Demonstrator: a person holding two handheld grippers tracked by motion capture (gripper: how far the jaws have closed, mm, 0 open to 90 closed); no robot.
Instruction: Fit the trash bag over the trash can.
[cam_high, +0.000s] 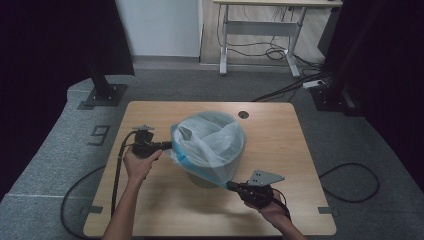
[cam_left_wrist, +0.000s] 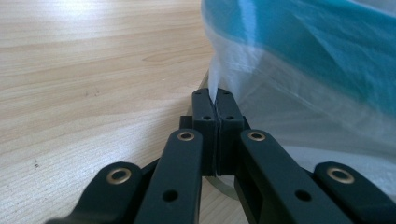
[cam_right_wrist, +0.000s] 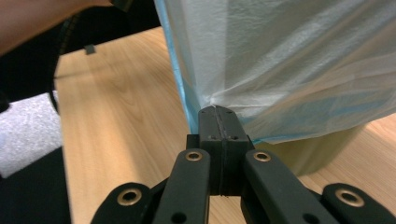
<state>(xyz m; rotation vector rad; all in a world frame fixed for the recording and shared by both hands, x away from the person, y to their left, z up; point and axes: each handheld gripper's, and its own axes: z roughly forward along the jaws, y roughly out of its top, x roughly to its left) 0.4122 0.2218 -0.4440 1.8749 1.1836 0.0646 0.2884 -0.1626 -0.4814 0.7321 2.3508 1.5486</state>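
Pinching bag liner edges, left gripper clamped, right gripper clamped

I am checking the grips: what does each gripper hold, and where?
Both hold the plastic bag by its turned-down edge: left gripper at one side, right gripper opposite.

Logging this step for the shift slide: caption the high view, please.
Both tools, left and right, pinch the translucent bag's edge, stretching it over the bin on the wooden table.
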